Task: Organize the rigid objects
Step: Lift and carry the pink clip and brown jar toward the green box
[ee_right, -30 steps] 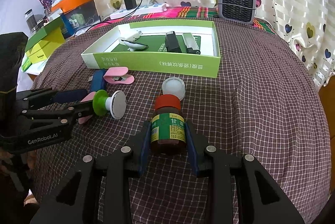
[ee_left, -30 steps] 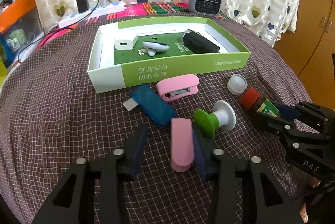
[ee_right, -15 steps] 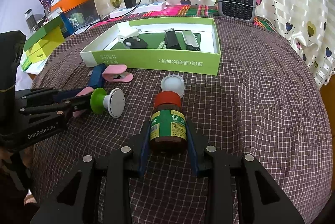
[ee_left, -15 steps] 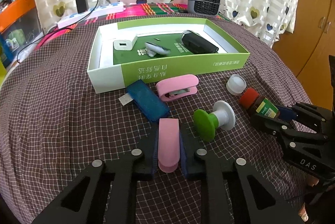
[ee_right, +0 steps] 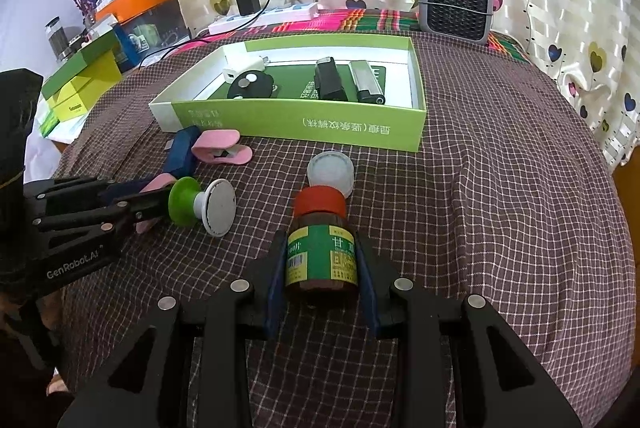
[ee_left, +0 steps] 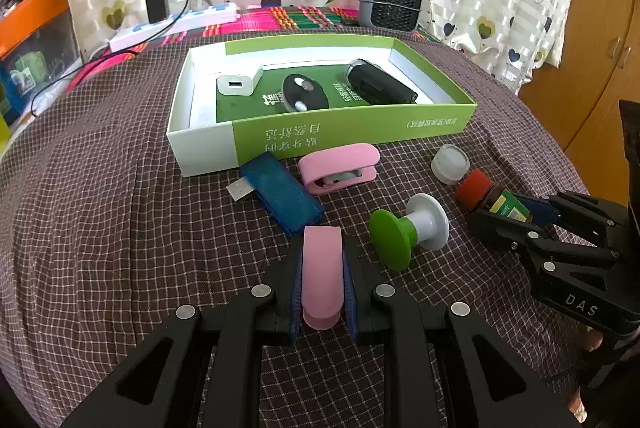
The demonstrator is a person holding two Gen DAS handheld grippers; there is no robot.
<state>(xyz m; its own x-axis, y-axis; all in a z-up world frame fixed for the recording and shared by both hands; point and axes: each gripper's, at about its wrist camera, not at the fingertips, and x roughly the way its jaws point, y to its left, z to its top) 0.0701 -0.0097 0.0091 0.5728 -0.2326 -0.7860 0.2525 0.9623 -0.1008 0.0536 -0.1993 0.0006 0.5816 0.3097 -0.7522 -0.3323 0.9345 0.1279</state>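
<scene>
- Two hand-held grippers work over a counter [ee_left: 100, 211] draped in a maroon checked cloth
- Left hand-held gripper [ee_left: 322, 288] is pinching a pink clip [ee_left: 322, 276] between its blue pads, the clip lying flat on the cloth
- Right hand-held gripper [ee_right: 322, 282] is clamped on a brown medicine bottle [ee_right: 322, 248] with a red cap and green label, the bottle lying with its cap pointing away
- Just beyond the bottle's cap sits a small white jar [ee_right: 331, 171]
- Between the two grippers lies a green and white knob [ee_left: 406, 230], tipped on its side
- Near the clip rest a blue USB stick [ee_left: 280, 193] and a pink stapler [ee_left: 340, 167], both close to the box front
- Further back stands an open green and white box [ee_left: 352, 131]; inside it lie a white charger [ee_left: 238, 83], a black oval key fob [ee_left: 304, 93] and a black rectangular device [ee_left: 380, 87]
- From the right wrist view a silver lighter [ee_right: 366, 83] shows beside the black device
</scene>
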